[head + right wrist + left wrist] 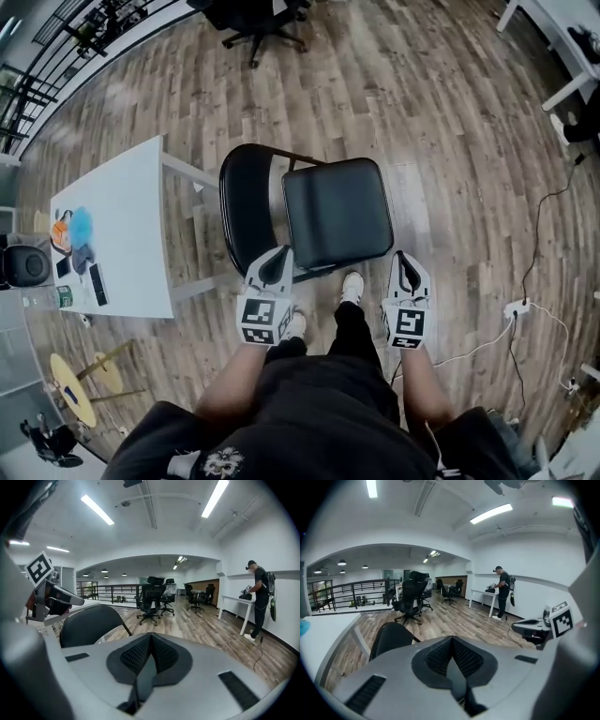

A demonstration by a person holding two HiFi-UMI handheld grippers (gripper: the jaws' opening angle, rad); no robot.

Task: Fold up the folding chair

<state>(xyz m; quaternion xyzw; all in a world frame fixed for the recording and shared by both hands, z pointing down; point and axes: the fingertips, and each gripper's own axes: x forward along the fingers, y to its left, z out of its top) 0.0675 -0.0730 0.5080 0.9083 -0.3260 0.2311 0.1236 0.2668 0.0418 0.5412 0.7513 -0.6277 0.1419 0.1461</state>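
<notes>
Black padded metal folding chair (323,214) unfolded on wood floor (422,103), left gripper (274,269) and right gripper (406,273) at its near seat edge, both closed tight, empty

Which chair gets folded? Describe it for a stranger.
Find the white table on the wood floor. Beside it stands the black folding chair. Unlike the wheeled office chair beyond, it has a thin tube frame and flat square seat.

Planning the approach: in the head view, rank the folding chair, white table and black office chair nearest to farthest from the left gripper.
1. Folding chair, directly ahead of the left gripper.
2. White table, off to its left.
3. Black office chair, far across the floor at the picture's top.
</notes>
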